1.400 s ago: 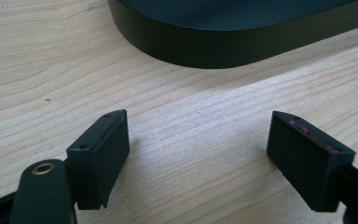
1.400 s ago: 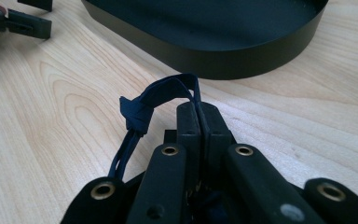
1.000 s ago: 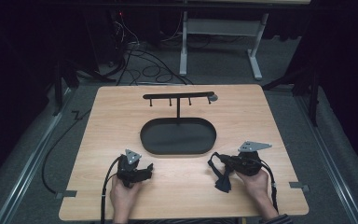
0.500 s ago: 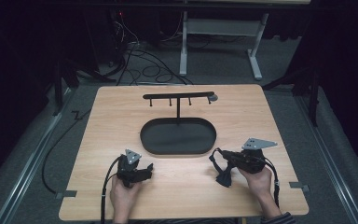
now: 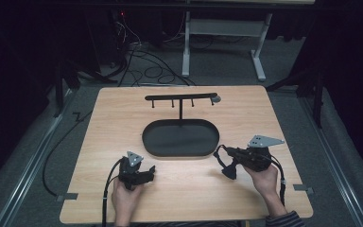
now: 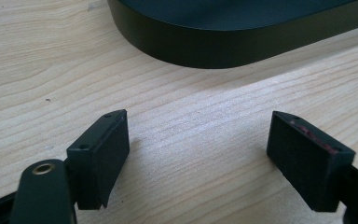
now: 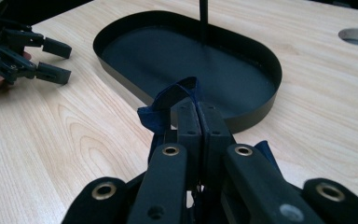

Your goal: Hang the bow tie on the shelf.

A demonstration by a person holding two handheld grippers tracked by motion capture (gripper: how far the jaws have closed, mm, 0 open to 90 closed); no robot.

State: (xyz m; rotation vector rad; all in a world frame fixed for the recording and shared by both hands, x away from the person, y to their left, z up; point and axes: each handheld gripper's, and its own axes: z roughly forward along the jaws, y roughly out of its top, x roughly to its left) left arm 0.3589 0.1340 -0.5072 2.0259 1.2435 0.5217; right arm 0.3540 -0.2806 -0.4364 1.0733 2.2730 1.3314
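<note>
My right gripper (image 5: 220, 153) hovers over the wooden table right of the black oval tray (image 5: 145, 140), pointing left at it. It is shut on a dark blue strap loop (image 5: 228, 168) that droops below the jaws. In the right gripper view the closed gripper (image 7: 198, 112) pinches the strap (image 7: 165, 100) just short of the tray's rim (image 7: 261, 109). My left gripper (image 5: 150, 171) rests on the table in front of the tray's left end, open. In the left gripper view that gripper (image 6: 198, 144) holds nothing, and the tray's wall (image 6: 205, 49) is just ahead.
A black T-shaped stand (image 5: 180, 97) with several small hooks rises from the tray's far side; its post (image 7: 203, 18) shows in the right gripper view. A round grommet hole (image 7: 356, 35) lies beyond the tray. Cables and a desk frame (image 5: 222, 28) stand on the floor behind.
My right gripper has risen slightly and drifted a little to the right, still holding the strap. The left gripper has stayed put.
</note>
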